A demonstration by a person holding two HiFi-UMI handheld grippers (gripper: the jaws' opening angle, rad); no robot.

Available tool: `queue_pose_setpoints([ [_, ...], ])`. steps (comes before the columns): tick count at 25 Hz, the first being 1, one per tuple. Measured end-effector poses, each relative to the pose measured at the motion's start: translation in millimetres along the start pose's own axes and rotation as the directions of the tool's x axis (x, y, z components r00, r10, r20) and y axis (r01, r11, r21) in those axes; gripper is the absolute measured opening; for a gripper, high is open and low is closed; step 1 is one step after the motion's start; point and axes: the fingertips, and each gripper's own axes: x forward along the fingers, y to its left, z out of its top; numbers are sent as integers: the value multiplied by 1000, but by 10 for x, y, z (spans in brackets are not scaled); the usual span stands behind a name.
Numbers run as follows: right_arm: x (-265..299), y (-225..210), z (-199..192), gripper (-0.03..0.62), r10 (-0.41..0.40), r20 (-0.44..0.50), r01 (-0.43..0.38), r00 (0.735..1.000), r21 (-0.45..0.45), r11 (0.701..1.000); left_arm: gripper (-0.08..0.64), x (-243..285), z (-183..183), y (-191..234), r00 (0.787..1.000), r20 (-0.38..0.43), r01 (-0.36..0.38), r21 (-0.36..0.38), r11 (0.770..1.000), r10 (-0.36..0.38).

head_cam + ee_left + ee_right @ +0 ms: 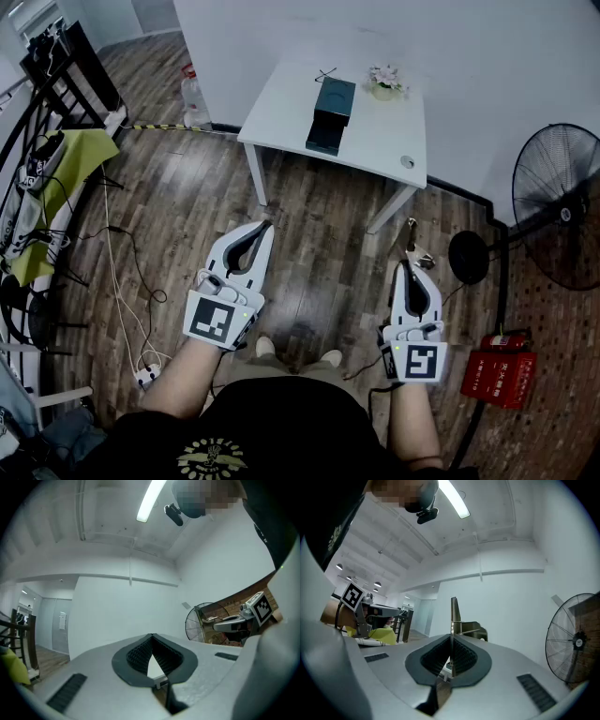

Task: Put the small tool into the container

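My right gripper (409,266) is held at waist height over the wooden floor, shut on a small thin metal tool (412,246) that sticks out past its tips. In the right gripper view the tool (453,616) stands upright between the closed pads, with a clip-like part (471,631) behind them. To the left of it, my left gripper (266,228) points forward, shut and holding nothing; its pads (140,654) meet at the tip. The dark teal container (331,112) stands on the white table (281,103), well ahead of both grippers.
A small flower pot (384,82) and a round object (407,161) share the table. A standing fan (558,206) and a red fire-extinguisher box (497,370) are at the right. Racks (47,159), cables and a power strip (145,376) line the left.
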Motion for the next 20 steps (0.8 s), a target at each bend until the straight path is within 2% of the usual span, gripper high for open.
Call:
queue_pose_setpoints([
  [4, 107, 273, -12, 2, -31, -37, 32, 999, 6, 999, 6, -186, -69, 415, 1000, -19, -24, -33, 999, 23],
  [12, 177, 688, 212, 2, -68, -13, 68, 998, 64, 996, 6, -560, -153, 905, 1000, -6, -18, -78, 997, 17],
  [20, 137, 845, 228, 2, -50, -41, 51, 998, 33, 998, 6, -671, -241, 953, 1000, -11, -9, -102, 995, 8],
])
